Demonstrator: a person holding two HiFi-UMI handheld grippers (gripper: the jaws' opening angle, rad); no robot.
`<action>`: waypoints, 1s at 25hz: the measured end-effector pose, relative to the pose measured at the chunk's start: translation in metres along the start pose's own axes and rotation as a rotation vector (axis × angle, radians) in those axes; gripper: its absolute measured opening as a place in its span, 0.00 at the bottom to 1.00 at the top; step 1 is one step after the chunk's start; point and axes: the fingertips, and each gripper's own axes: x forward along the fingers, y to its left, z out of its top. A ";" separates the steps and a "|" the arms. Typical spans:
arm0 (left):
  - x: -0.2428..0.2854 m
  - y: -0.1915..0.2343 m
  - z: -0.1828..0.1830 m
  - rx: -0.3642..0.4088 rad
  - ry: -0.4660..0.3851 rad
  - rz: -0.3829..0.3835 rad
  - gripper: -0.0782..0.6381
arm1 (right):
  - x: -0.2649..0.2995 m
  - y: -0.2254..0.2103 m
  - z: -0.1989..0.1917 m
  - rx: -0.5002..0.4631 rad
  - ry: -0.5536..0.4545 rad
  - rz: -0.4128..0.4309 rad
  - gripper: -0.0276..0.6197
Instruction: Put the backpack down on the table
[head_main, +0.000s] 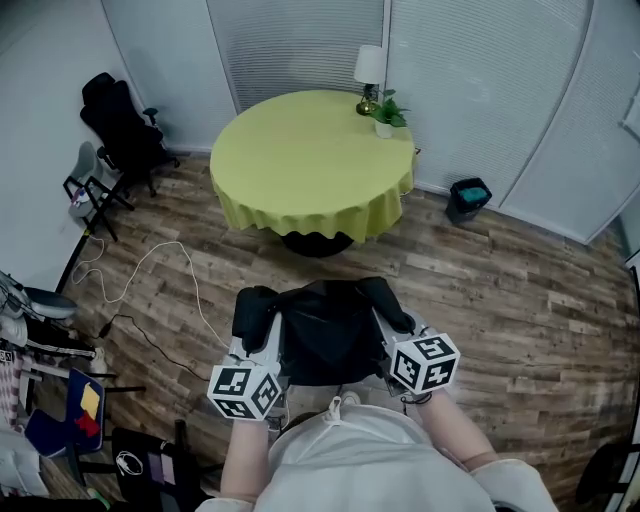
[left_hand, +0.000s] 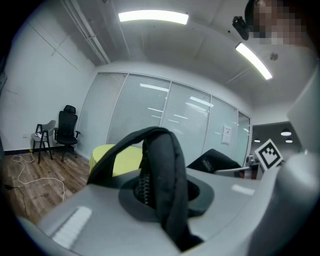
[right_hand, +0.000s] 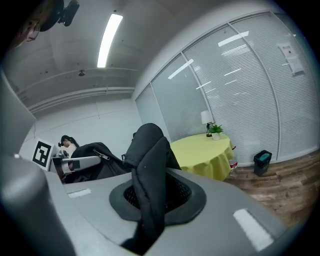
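A black backpack (head_main: 325, 330) hangs in front of me between both grippers, above the wooden floor. My left gripper (head_main: 252, 352) is shut on its left shoulder strap (left_hand: 165, 175), which loops up and out of the jaws. On the other side my right gripper (head_main: 400, 345) is shut on the right shoulder strap (right_hand: 150, 170). The round table with a yellow-green cloth (head_main: 312, 160) stands ahead of the backpack, also seen in the left gripper view (left_hand: 112, 155) and the right gripper view (right_hand: 205, 152). The fingertips themselves are hidden by the straps.
A white lamp (head_main: 369, 75) and a small potted plant (head_main: 387, 112) stand at the table's far right edge. A black office chair (head_main: 125, 125) and a folding chair (head_main: 90, 185) stand at the left wall. A teal bin (head_main: 468, 197) sits right of the table. Cables (head_main: 150, 280) lie on the floor.
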 end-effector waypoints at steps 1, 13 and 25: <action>0.007 -0.005 -0.002 -0.001 0.002 0.002 0.16 | 0.001 -0.009 0.001 0.000 0.003 0.001 0.10; 0.074 -0.011 -0.006 -0.007 0.055 -0.015 0.16 | 0.035 -0.064 0.010 0.032 0.046 -0.010 0.10; 0.173 0.073 0.022 -0.011 0.069 -0.110 0.16 | 0.144 -0.079 0.046 0.030 0.042 -0.094 0.10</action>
